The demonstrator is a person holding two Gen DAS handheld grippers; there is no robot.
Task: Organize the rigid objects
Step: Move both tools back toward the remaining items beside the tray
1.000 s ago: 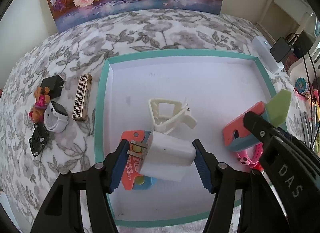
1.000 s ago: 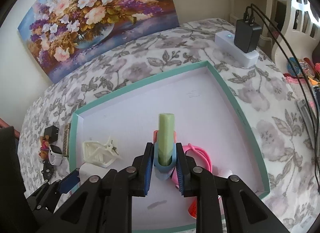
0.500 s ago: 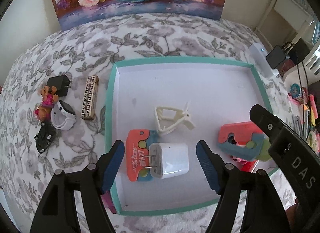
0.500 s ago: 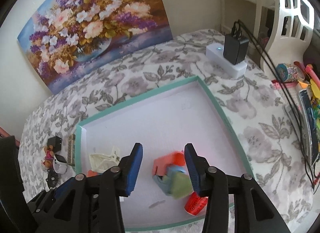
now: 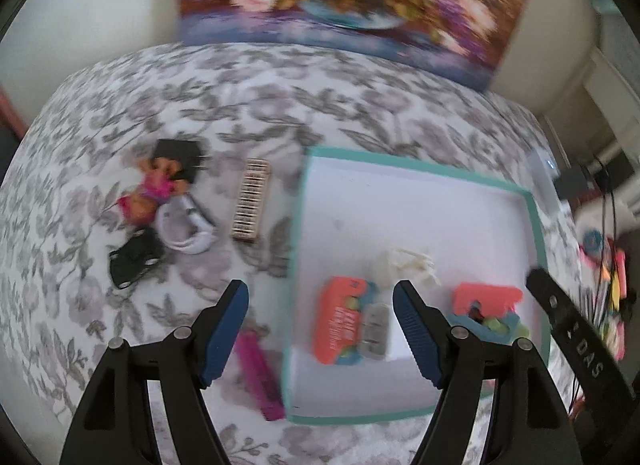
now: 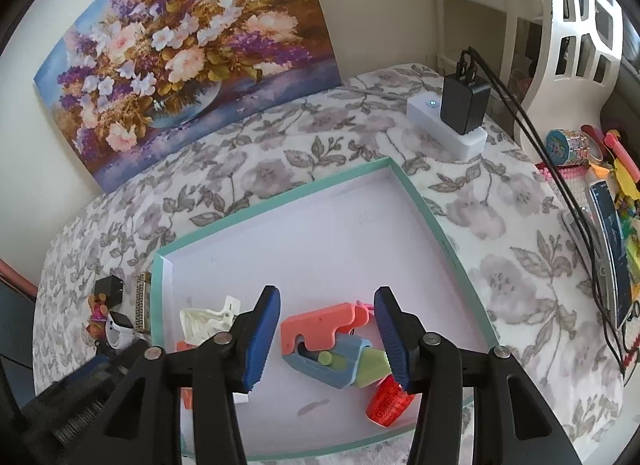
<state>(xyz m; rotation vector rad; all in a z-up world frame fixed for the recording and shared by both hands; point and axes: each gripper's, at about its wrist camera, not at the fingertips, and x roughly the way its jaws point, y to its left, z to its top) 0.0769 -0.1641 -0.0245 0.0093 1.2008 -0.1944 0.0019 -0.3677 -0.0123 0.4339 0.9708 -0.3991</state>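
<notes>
In the left wrist view the teal-rimmed white tray [image 5: 420, 163] holds an orange toy knife [image 5: 336, 321], a white charger [image 5: 376, 329], a white clip [image 5: 404, 265] and a coral-and-blue toy [image 5: 486, 305]. My left gripper [image 5: 320, 305] hangs open above the tray's left rim with nothing between its fingers. My right gripper [image 6: 326, 317] hovers over the coral-and-blue toy [image 6: 320, 329], which lies flat in the tray [image 6: 280, 195]. Its jaws are opening and its pads are clear of the toy. A red item [image 6: 386, 401] lies beside it.
Left of the tray on the floral cover lie a black adapter [image 5: 178, 153], a small doll [image 5: 152, 189], a white watch [image 5: 184, 225], a black toy car [image 5: 134, 259], a patterned bar [image 5: 252, 199] and a pink comb [image 5: 256, 369]. A white power strip [image 6: 472, 141] with cables sits at the back right.
My left gripper let go of the white charger, rose and swung left. My right gripper opened off the coral-and-blue toy, which now lies flat in the tray.
</notes>
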